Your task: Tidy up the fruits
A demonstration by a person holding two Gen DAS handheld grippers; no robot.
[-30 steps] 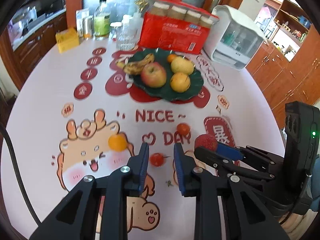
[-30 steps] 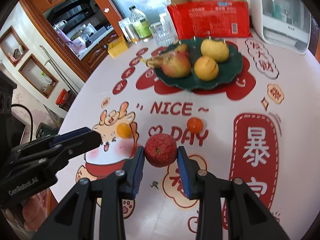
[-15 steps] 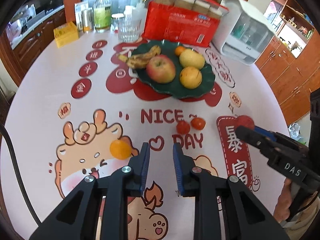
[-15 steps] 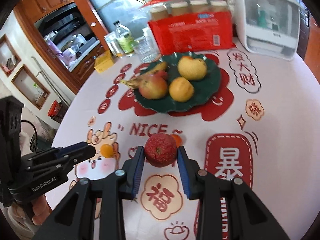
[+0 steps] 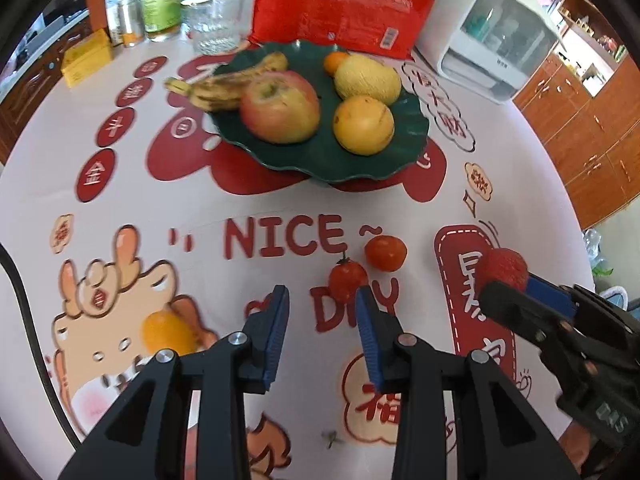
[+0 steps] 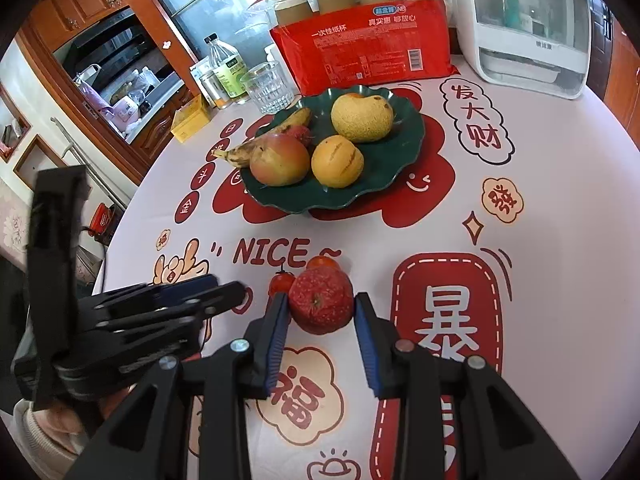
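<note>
Red and bumpy, one round fruit [image 6: 321, 305] sits pinched between the blue pads of the right gripper [image 6: 320, 312], low in the frame's centre. The left gripper [image 5: 322, 312] has just been opening; its jaws stand slightly apart with nothing between them. Two small red tomatoes [image 5: 347, 276] [image 5: 385, 253] lie on the tablecloth [image 5: 280, 200] just above its right fingertip, and one small orange [image 5: 168, 332] lies at lower left. The green plate [image 5: 320, 160], upper centre, holds an apple, two yellow fruits, a banana and a small orange.
</note>
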